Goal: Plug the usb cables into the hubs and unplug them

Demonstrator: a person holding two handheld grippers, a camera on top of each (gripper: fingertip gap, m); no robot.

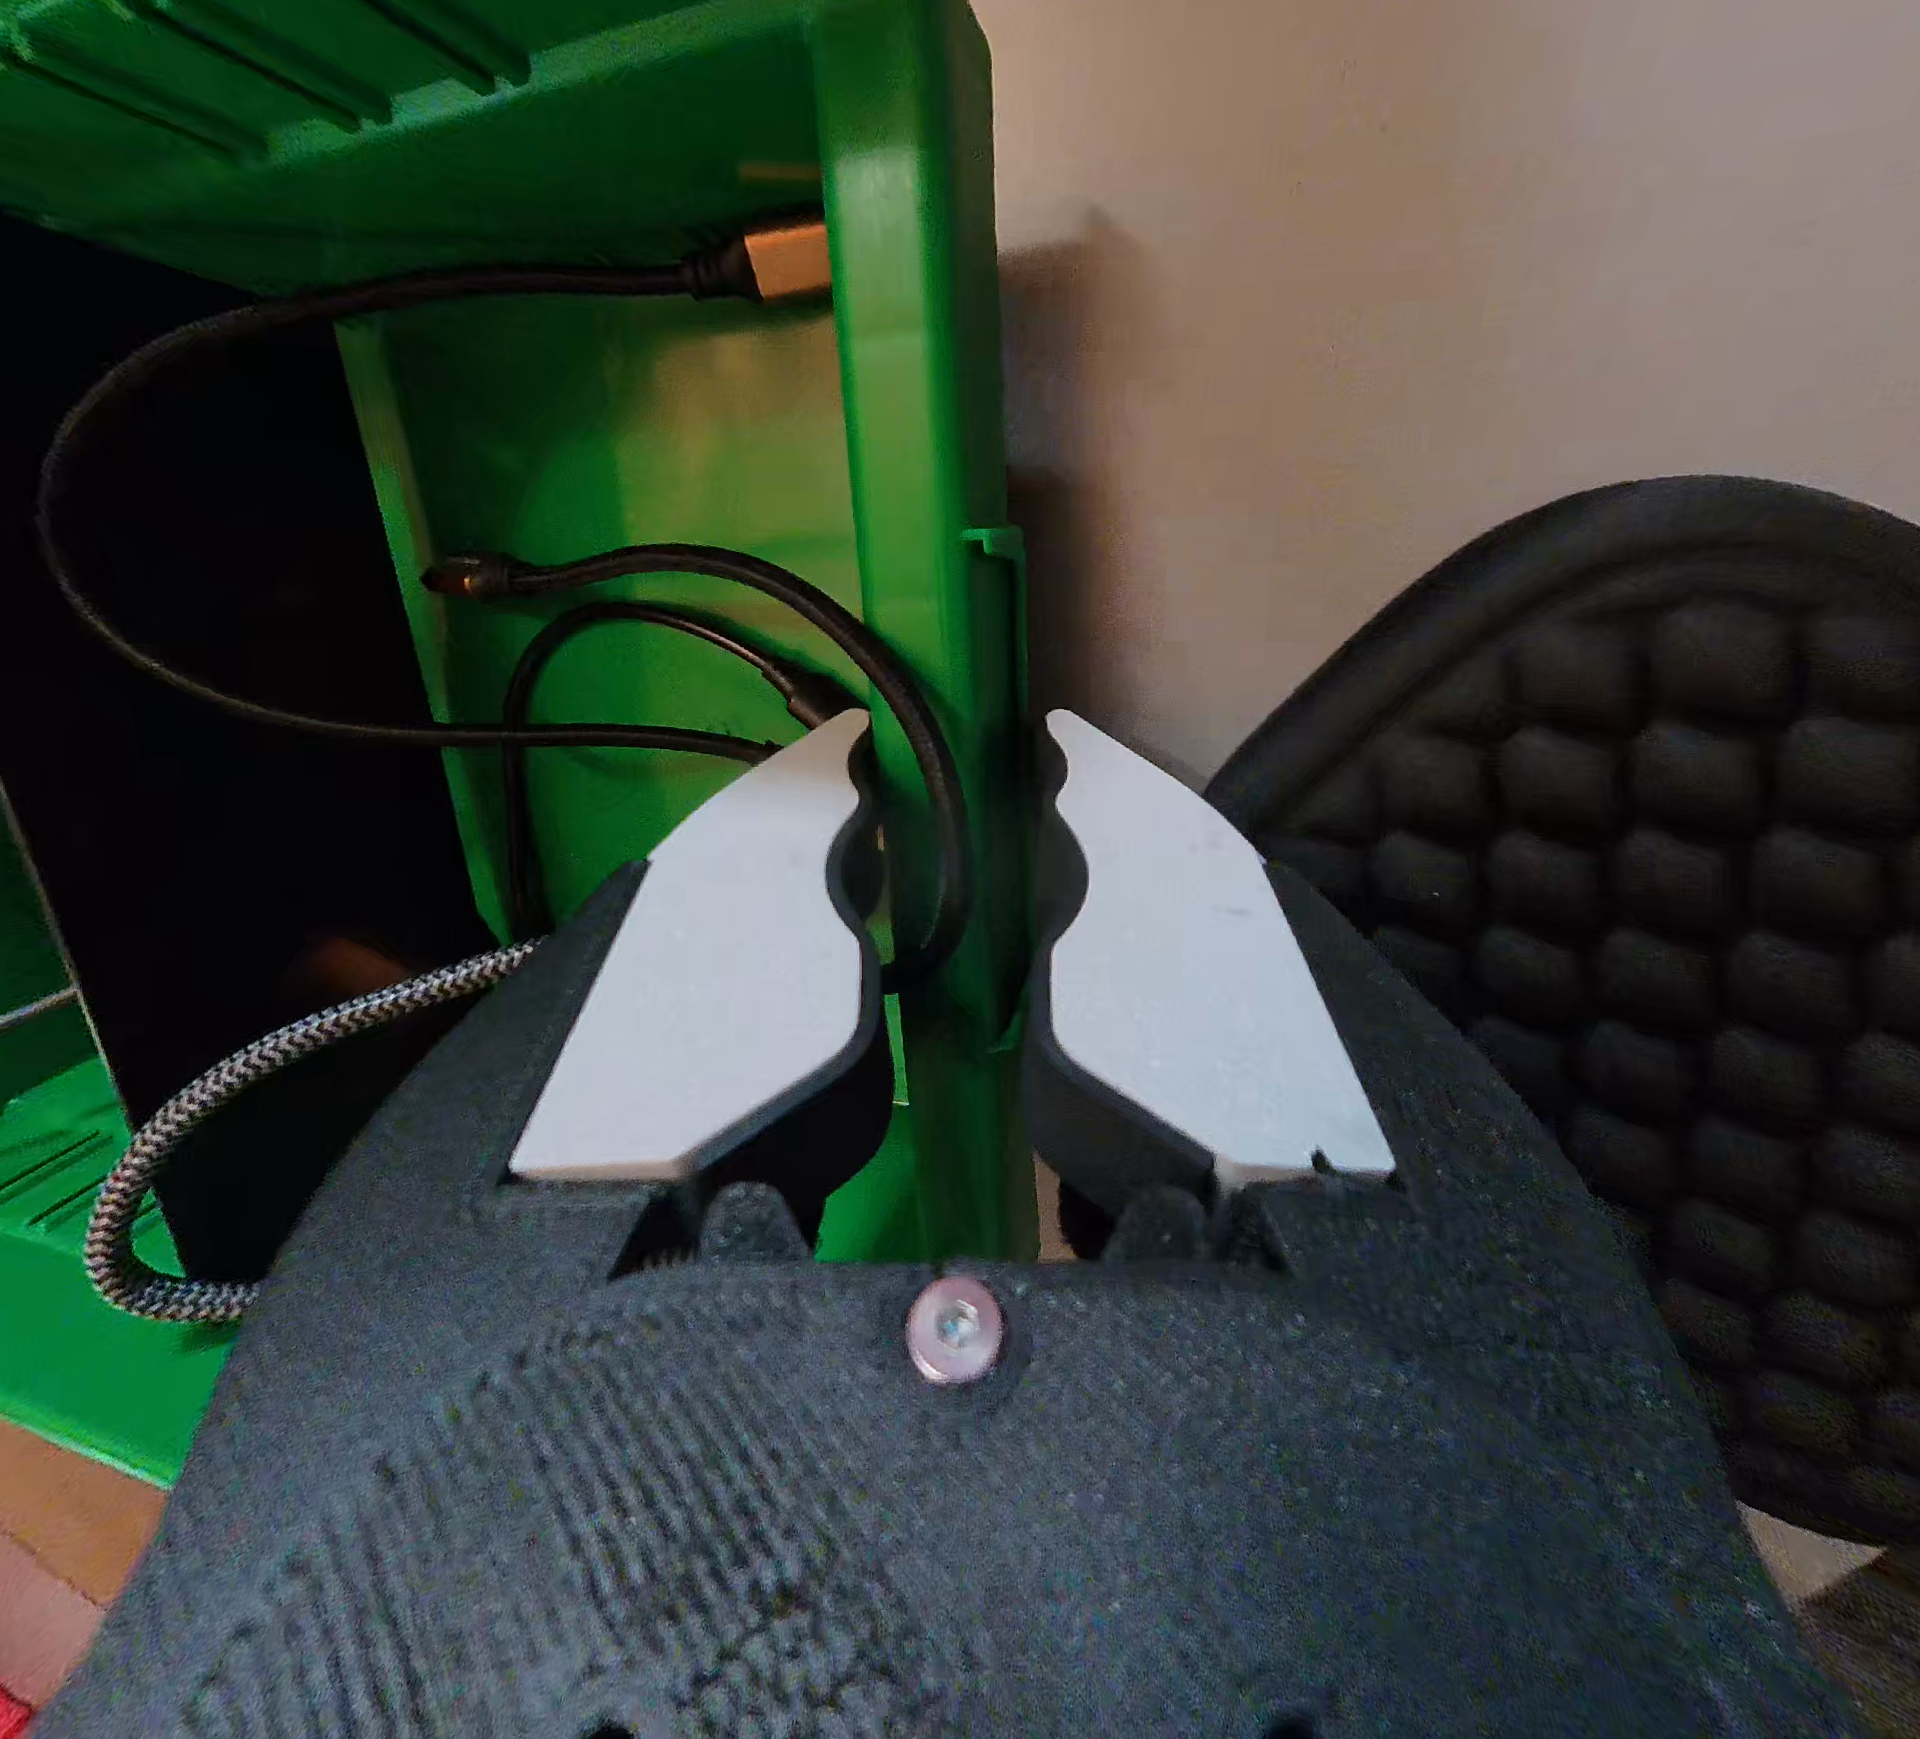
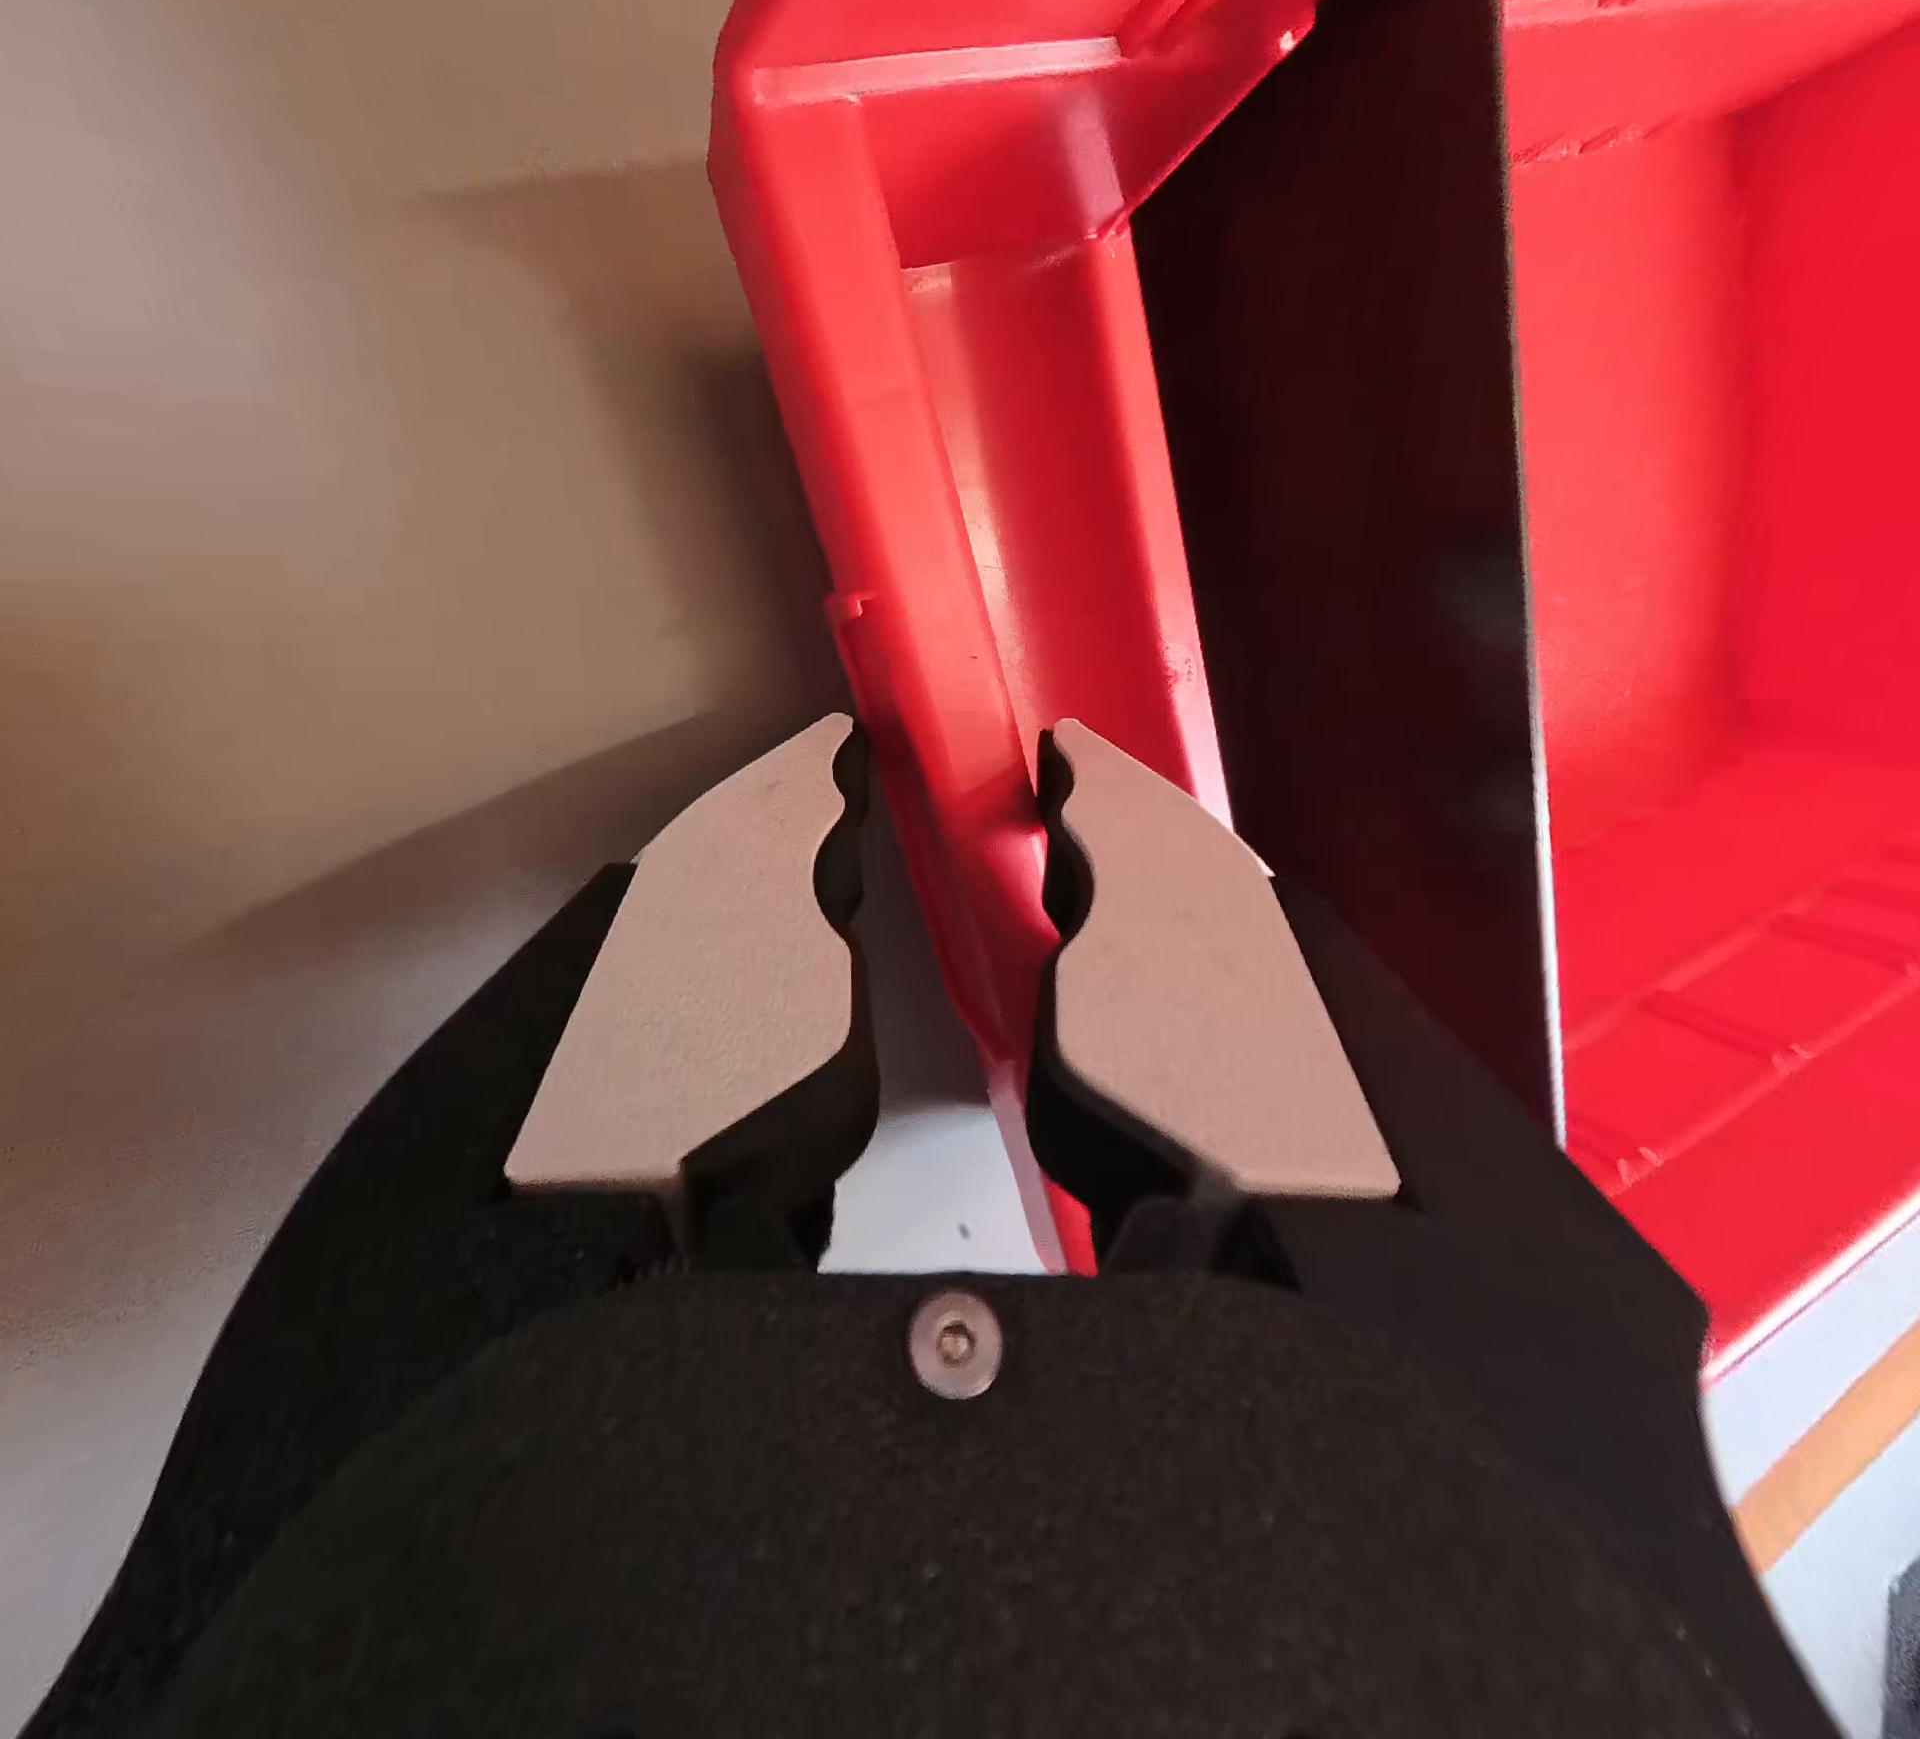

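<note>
Cables (image 1: 582, 713) are lying inside the left bin (image 1: 894, 339), left of its wall. A cushion (image 1: 1662, 962) is sitting right of it. A divider panel (image 2: 1351, 546) is standing inside the other bin (image 2: 935, 131).

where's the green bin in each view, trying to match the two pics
Left wrist view: the green bin fills the upper left, its edge between the left gripper's fingers.
Right wrist view: not in it; a red bin shows instead.
Shared landmark: the beige wall behind, also at.
</note>
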